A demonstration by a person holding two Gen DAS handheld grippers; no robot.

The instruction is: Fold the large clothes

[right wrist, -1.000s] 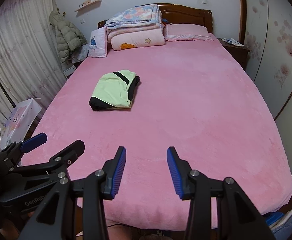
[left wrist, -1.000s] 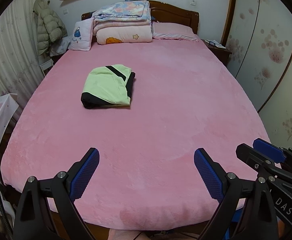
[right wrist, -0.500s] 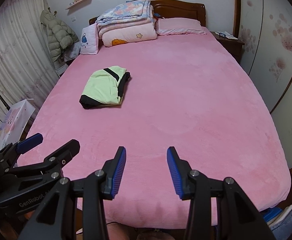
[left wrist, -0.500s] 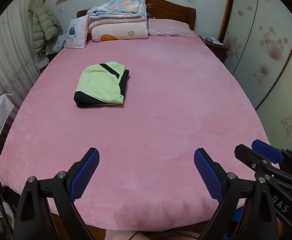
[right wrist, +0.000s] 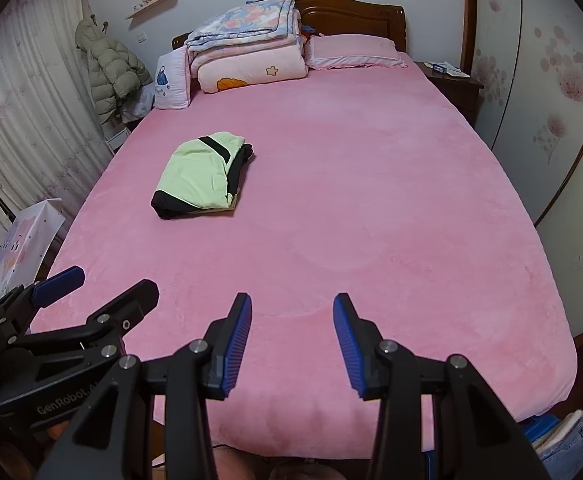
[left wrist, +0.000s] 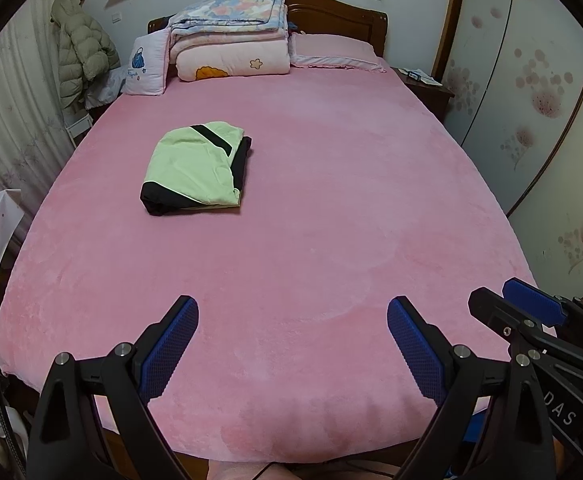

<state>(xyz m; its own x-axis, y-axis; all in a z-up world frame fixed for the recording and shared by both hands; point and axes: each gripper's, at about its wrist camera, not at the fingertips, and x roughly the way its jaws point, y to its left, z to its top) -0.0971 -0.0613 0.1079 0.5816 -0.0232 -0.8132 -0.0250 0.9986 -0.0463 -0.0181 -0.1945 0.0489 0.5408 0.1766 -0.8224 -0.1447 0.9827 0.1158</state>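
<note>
— What fills the view?

— A bed under a plush pink cover, running from the near edge back to a dark wooden headboard. At its head sits a stack of folded quilts, floral on top, pink below, with a flat pink pillow to its right and a small white cushion leaning on its left.

— And around the bed?

— A wardrobe with blossom-patterned doors on the right, pale curtains on the left, and a padded beige jacket hanging in the far left corner. A dark nightstand stands beside the headboard.

— Where is the garment?

— The folded garment, light green with black trim, lies as a neat bundle on the left half of the bed, about midway up, well apart from both grippers.

— The grippers?

— Both hover over the foot of the bed, side by side and pointing down toward the cover. The left gripper has its blue-padded jaws spread wide with nothing between them. The right gripper has its jaws set at a moderate gap, also empty. Neither touches the cover, as far as the views show.
</note>
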